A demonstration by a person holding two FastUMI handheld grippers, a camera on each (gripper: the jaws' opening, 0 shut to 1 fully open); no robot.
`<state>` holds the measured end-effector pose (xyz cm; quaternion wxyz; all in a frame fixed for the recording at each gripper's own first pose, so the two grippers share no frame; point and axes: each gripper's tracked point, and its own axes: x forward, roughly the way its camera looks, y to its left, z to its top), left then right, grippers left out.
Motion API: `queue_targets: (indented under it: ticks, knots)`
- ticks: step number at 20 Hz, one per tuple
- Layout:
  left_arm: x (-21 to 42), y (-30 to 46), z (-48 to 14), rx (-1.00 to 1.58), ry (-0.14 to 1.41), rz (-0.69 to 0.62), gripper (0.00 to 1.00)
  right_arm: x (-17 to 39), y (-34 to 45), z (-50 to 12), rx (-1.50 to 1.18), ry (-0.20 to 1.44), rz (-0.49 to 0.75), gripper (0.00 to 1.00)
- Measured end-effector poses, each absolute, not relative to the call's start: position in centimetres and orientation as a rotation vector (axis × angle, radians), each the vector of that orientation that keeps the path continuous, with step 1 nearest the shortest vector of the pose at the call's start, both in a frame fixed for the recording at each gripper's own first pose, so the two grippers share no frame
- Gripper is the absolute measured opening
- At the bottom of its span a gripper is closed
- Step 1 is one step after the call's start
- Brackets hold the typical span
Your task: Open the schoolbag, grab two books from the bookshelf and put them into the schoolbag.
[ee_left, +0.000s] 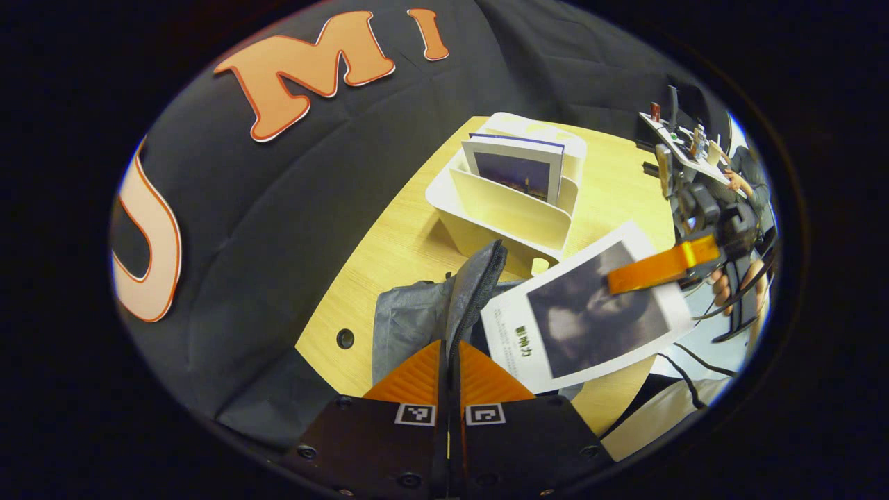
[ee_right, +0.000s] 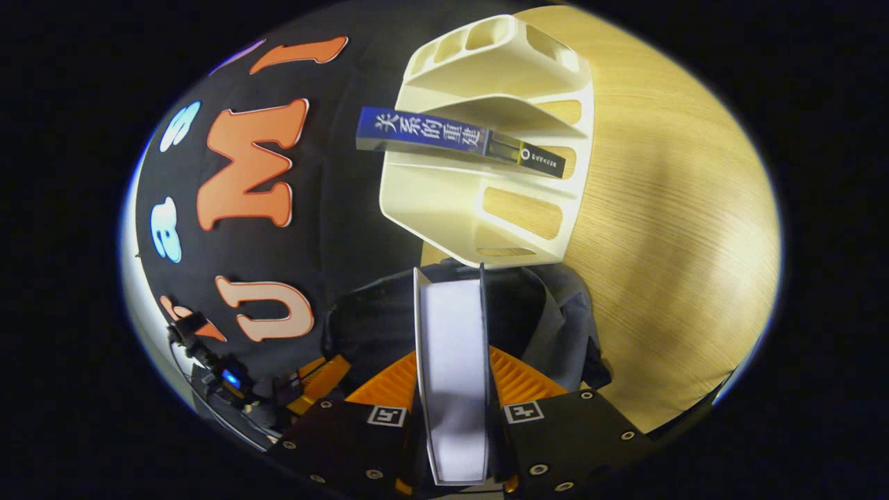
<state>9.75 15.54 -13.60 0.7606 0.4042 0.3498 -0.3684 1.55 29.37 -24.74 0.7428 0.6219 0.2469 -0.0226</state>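
In the left gripper view my left gripper [ee_left: 449, 355] is shut on the raised zipper edge of the grey schoolbag [ee_left: 410, 316], holding its mouth open. The right gripper [ee_left: 642, 274], farther off, grips a white book with a dark picture [ee_left: 587, 309] and holds it tilted over the bag's opening. In the right gripper view my right gripper [ee_right: 451, 364] is shut on that book [ee_right: 451, 347], seen edge-on, with the dark schoolbag [ee_right: 549, 312] below it. A blue-covered book [ee_left: 517, 167] stands upright in the cream bookshelf [ee_left: 510, 208]; its blue spine [ee_right: 444, 135] lies in the shelf [ee_right: 486, 201].
The bag and shelf rest on a light wooden table [ee_right: 667, 229] that has a round cable hole [ee_left: 345, 339] near its left edge. Black cloth wall rises behind the table. A person's hand [ee_left: 740, 184] holds the right gripper at the far right.
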Motion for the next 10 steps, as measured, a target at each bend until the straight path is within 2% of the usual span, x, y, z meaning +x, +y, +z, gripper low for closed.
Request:
queue_targets:
  ticks: [5,10]
  knots:
    - [9.0,15.2,-13.4,0.864,0.771,-0.821,0.01,6.3,32.6,-27.2,1.371,0.548,-0.086,0.36]
    - [8.0,15.0,-13.2,0.881,0.763,-0.843,0.01,10.2,34.8,-27.1,1.393,0.440,-0.145,0.36]
